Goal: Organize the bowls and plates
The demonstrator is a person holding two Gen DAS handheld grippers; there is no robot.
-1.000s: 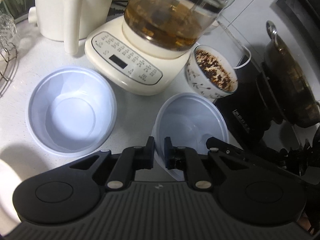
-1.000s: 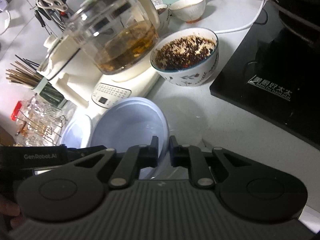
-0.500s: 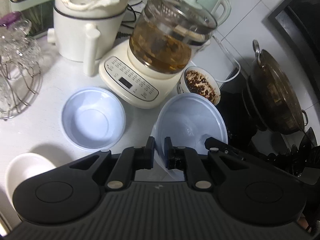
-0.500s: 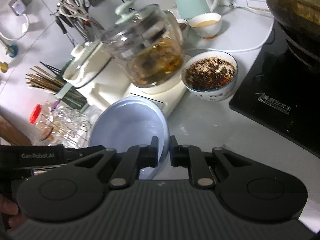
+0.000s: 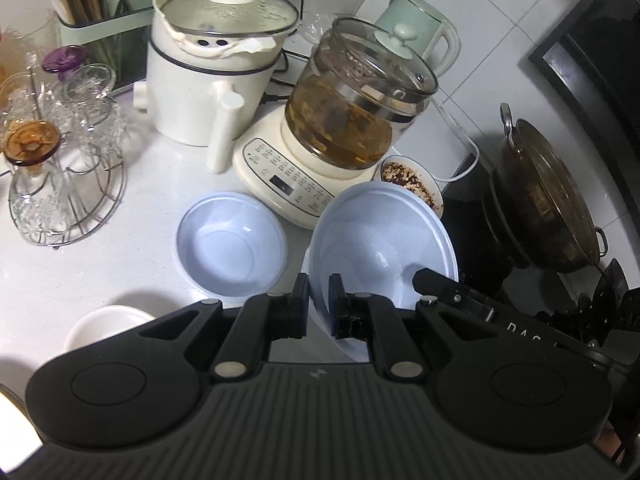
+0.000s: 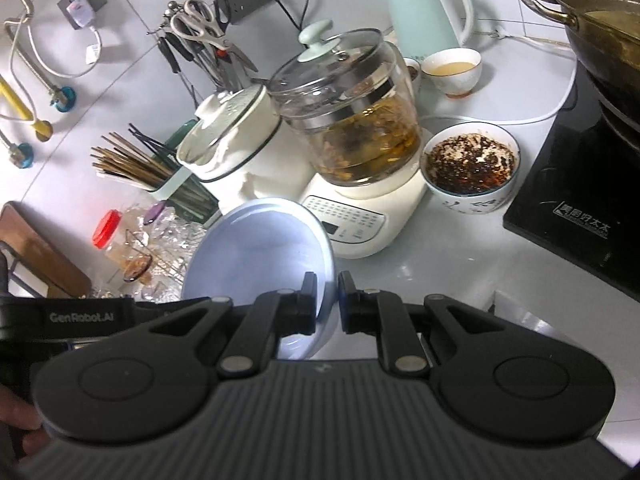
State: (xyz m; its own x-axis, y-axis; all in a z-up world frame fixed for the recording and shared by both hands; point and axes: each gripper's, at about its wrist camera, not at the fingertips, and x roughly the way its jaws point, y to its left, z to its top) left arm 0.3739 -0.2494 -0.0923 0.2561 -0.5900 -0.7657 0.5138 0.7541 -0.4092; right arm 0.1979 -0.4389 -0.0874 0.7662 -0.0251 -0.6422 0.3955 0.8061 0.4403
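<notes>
A pale blue bowl (image 5: 380,248) hangs tilted above the white counter, carried by both grippers. My left gripper (image 5: 319,288) is shut on its near-left rim. My right gripper (image 6: 326,288) is shut on the opposite rim of the same bowl (image 6: 260,252), and its black body shows at the bowl's right edge in the left wrist view. A second pale blue bowl (image 5: 232,242) sits upright on the counter to the left of the held one. A small white bowl (image 5: 104,322) lies at the counter's near-left corner.
Behind the bowls stand a glass tea kettle (image 5: 360,120) on a cream base, a white lidded pot (image 5: 212,80) and a mint kettle (image 6: 424,8). A bowl of chili flakes (image 6: 472,164), a black hob (image 6: 580,200) with a wok (image 5: 548,208), and a glass rack (image 5: 60,160) flank them.
Both grippers have risen and drawn back with the blue bowl held between them. The counter and appliances look smaller and farther, and the white bowl has come into view.
</notes>
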